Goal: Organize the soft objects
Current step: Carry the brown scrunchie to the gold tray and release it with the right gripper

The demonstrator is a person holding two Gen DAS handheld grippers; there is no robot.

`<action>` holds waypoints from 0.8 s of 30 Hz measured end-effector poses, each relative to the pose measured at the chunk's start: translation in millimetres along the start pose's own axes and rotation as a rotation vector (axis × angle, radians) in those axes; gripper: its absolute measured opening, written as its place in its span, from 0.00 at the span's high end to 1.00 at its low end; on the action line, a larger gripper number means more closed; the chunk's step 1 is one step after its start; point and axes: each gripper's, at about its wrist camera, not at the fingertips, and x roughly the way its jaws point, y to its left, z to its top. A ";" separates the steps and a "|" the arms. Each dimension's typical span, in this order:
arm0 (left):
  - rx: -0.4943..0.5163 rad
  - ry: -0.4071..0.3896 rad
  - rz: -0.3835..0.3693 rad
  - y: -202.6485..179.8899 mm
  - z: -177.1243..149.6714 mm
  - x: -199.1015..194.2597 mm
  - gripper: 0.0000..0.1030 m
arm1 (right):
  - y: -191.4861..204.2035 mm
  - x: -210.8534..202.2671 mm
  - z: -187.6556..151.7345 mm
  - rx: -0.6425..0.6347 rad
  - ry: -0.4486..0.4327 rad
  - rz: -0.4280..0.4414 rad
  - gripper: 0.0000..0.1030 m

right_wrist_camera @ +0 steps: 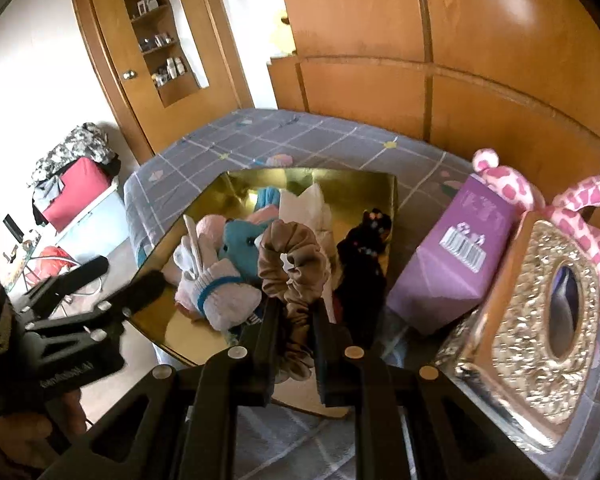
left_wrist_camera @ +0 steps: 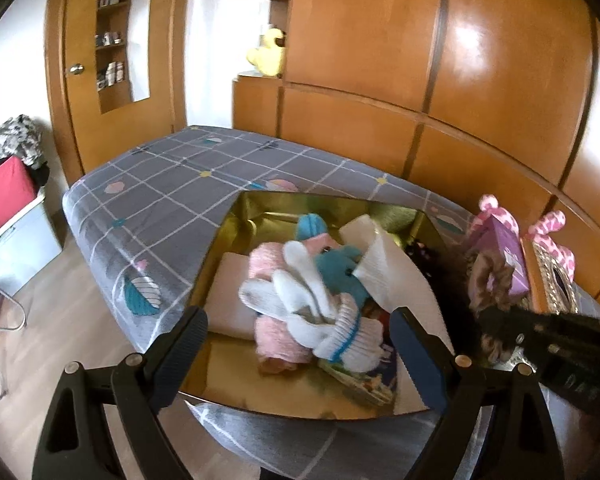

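A gold box [left_wrist_camera: 216,248] lies open on the bed and holds a white glove [left_wrist_camera: 320,312], a blue plush [left_wrist_camera: 340,268], pink cloth [left_wrist_camera: 272,336] and white tissue [left_wrist_camera: 384,272]. My left gripper [left_wrist_camera: 300,336] stands open over the box's near side, with nothing between its pads. My right gripper [right_wrist_camera: 297,312] is shut on a brown scrunchie [right_wrist_camera: 292,264], held above the box's near right part [right_wrist_camera: 340,184]. In the left wrist view the right gripper [left_wrist_camera: 496,320] comes in blurred from the right with the scrunchie [left_wrist_camera: 492,280]. A black soft item [right_wrist_camera: 364,256] lies in the box behind it.
Right of the gold box on the grey checked bed [left_wrist_camera: 160,168] stand a purple carton [right_wrist_camera: 460,256], a pink spotted plush [right_wrist_camera: 520,196] and an ornate gold tissue box [right_wrist_camera: 540,320]. A wooden wardrobe [left_wrist_camera: 420,60] runs behind the bed. A red and white bin [left_wrist_camera: 12,216] stands on the floor at left.
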 end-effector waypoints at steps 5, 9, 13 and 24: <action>-0.034 -0.017 0.026 13.0 4.1 -0.8 0.10 | 13.4 31.9 0.8 -0.043 0.081 0.010 0.87; -0.045 -0.017 0.041 19.5 6.3 0.6 0.09 | 14.2 70.8 8.8 -0.071 0.149 -0.086 0.87; -0.057 -0.008 0.038 22.7 7.4 1.3 0.08 | 13.7 99.5 10.5 -0.111 0.191 -0.164 0.85; -0.063 0.004 0.033 22.6 6.7 3.2 0.06 | 18.7 83.4 2.7 -0.137 0.135 -0.167 0.67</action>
